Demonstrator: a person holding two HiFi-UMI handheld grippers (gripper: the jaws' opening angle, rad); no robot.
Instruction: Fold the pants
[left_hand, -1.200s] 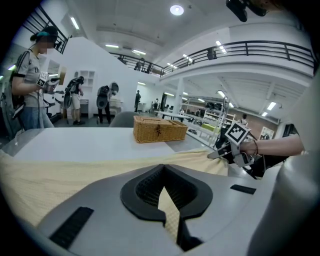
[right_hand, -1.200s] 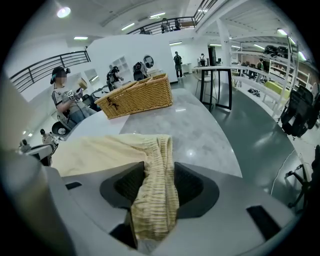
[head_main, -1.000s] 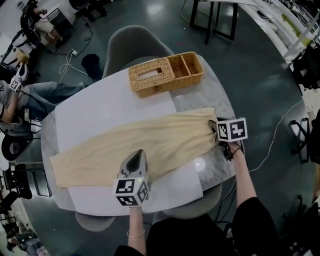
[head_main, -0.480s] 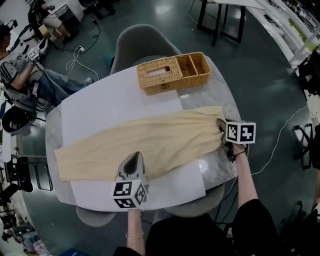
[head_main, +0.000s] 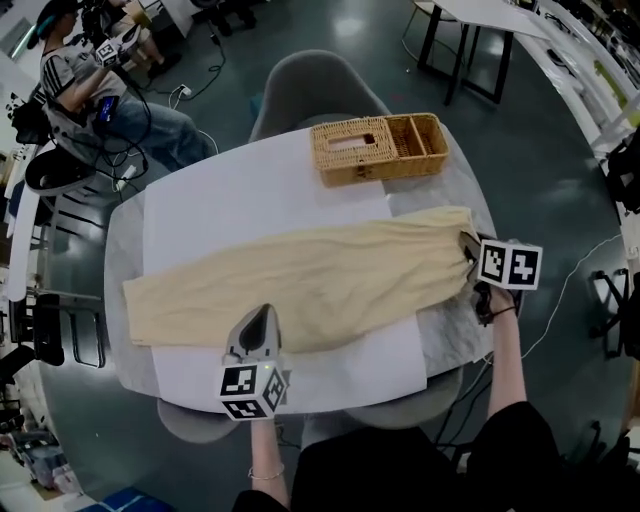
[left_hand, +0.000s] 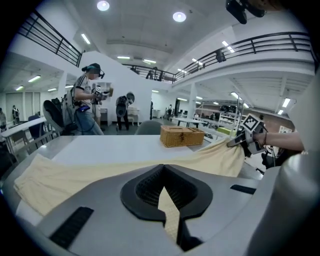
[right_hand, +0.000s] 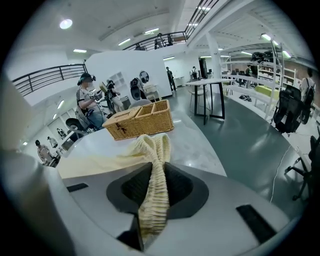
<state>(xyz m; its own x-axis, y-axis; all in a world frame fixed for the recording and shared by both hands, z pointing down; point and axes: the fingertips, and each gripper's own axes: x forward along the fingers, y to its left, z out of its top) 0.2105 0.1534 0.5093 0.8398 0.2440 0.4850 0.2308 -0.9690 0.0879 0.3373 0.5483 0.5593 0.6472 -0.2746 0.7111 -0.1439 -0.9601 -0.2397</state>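
Pale yellow pants (head_main: 300, 280) lie lengthwise across the table, legs to the left and waist to the right. My right gripper (head_main: 470, 245) is shut on the bunched waistband (right_hand: 155, 145), which runs down between its jaws (right_hand: 152, 195). These jaws have just been closing on it, and that end now hangs raised off the table. My left gripper (head_main: 262, 318) sits at the pants' near edge around mid-length. It is shut, with a thin strip of the cloth (left_hand: 75, 172) caught between its jaws (left_hand: 165, 200).
A wicker basket (head_main: 380, 148) with compartments stands at the table's far right. A white sheet (head_main: 230, 190) covers most of the grey table (head_main: 118, 270). A grey chair (head_main: 310, 90) stands behind the table, and a person (head_main: 80, 70) sits at the far left.
The right gripper has risen and taken the waistband end of the pants up off the table. The left gripper has shifted sideways along the near edge.
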